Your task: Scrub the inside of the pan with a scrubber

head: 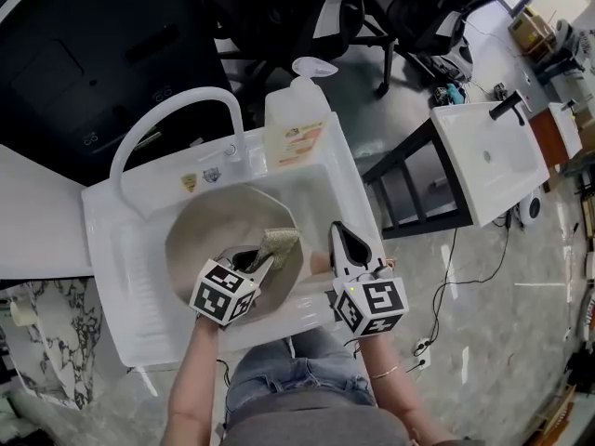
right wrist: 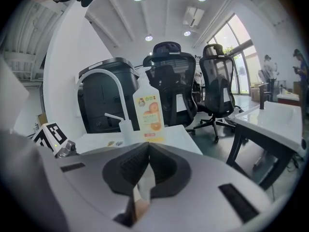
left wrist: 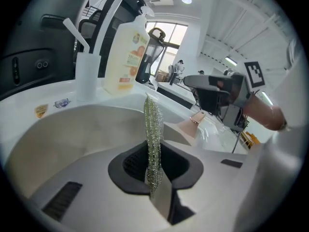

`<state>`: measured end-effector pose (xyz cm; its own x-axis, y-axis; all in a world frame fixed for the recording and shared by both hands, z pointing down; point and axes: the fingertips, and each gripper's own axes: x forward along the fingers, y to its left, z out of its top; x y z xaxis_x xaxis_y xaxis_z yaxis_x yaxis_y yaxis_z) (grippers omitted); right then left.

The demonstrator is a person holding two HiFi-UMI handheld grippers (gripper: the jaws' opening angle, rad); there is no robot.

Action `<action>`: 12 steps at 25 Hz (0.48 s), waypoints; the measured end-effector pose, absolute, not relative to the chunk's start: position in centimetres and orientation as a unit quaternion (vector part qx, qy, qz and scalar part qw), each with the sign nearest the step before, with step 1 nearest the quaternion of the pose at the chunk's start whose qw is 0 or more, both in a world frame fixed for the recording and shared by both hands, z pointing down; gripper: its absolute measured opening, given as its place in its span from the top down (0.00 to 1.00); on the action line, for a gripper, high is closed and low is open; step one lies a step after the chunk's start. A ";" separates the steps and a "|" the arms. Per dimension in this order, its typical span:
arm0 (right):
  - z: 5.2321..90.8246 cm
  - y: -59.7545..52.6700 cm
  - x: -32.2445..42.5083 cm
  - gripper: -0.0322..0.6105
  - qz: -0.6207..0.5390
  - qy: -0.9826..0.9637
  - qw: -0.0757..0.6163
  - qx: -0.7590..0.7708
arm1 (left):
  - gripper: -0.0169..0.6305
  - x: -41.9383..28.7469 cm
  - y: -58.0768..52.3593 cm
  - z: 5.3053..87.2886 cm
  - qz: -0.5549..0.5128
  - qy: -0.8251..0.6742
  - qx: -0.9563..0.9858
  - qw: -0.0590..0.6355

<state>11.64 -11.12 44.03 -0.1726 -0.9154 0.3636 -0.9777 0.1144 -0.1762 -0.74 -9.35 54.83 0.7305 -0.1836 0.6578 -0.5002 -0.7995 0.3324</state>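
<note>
A round beige pan [head: 209,240] lies in the basin of a white sink [head: 330,179]. My left gripper [head: 265,258] is over the pan's right half, shut on a yellow-green mesh scrubber [head: 280,243]. In the left gripper view the scrubber [left wrist: 153,129] stands upright between the jaws of the left gripper [left wrist: 153,170], above the pan's inside [left wrist: 72,129]. My right gripper [head: 340,240] sits at the sink's right rim, shut on the pan's pinkish handle [head: 319,266]. That handle [right wrist: 140,209] shows only deep between the jaws of the right gripper [right wrist: 146,173].
A soap bottle [head: 296,124] and a curved white faucet [head: 172,119] stand on the sink's far rim. Behind are black office chairs [head: 418,12] and a dark bin [head: 93,54]. A second white sink [head: 488,156] on a black frame stands to the right.
</note>
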 end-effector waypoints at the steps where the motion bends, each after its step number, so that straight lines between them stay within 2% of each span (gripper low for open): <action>1: 44.1 -11.4 11.7 0.93 0.191 -0.742 0.082 0.637 | 0.88 -0.6 -9.6 55.4 0.320 -0.192 0.892 0.253; 12: 45.2 -13.3 12.4 0.93 0.206 -0.745 0.085 0.628 | 0.88 -0.4 -14.7 59.5 0.332 -0.284 0.856 0.276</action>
